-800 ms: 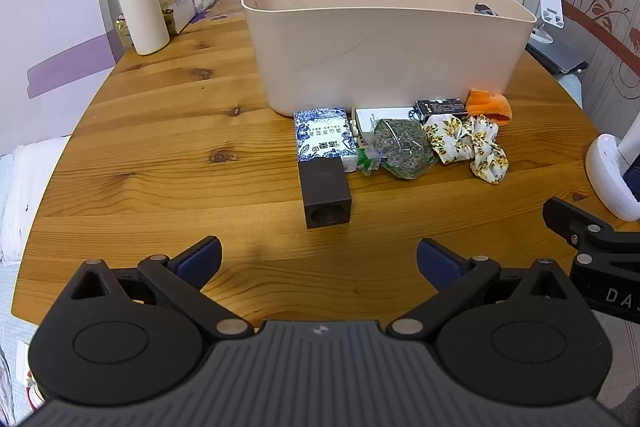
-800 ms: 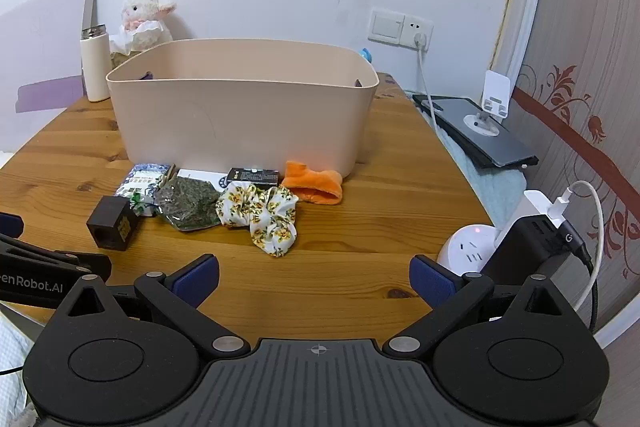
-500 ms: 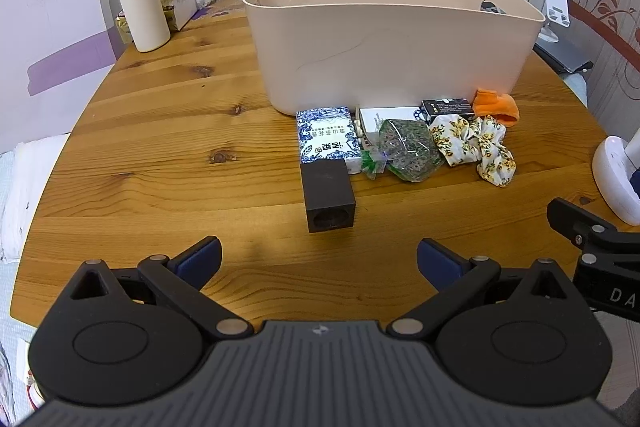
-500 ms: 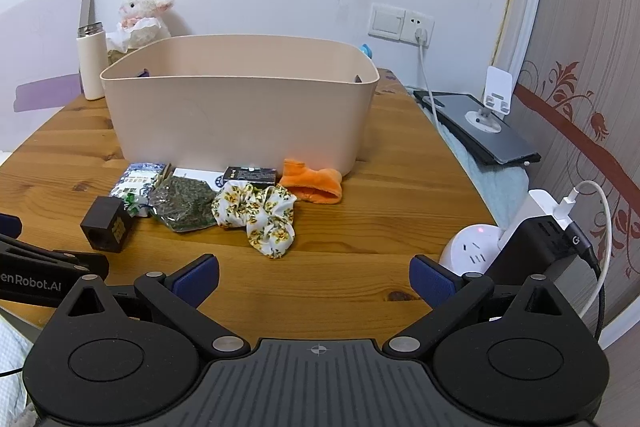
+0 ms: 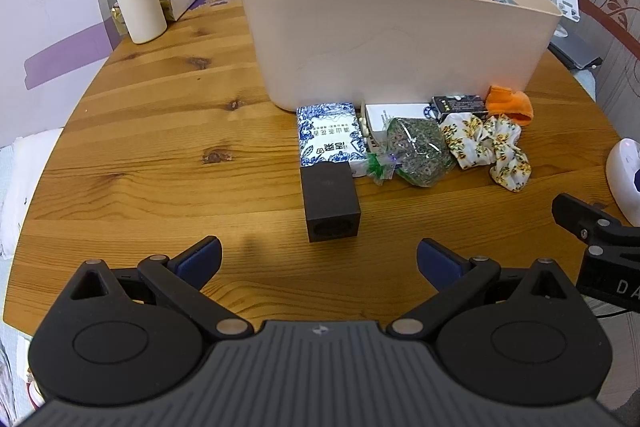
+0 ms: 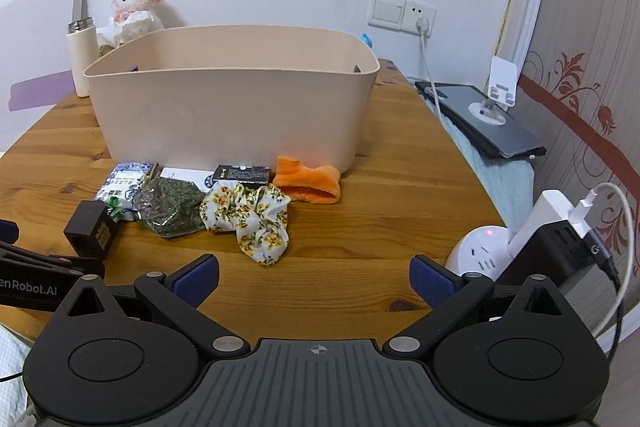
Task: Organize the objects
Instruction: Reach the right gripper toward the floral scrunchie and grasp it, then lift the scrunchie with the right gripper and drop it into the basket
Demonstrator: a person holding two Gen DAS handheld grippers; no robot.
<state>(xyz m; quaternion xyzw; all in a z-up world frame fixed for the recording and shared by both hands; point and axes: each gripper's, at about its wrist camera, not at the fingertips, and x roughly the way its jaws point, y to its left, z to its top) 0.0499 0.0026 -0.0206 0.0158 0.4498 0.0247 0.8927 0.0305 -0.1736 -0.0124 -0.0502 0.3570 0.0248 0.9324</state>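
Beige bin [image 5: 400, 39] stands behind black box [image 5: 330, 201]; each hand-held gripper [image 5: 319, 261] [image 6: 314, 277] gapes empty.

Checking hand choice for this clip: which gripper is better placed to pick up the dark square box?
Left. The left gripper is open and lined up with the dark box. From the right gripper, the box sits far off to its left.
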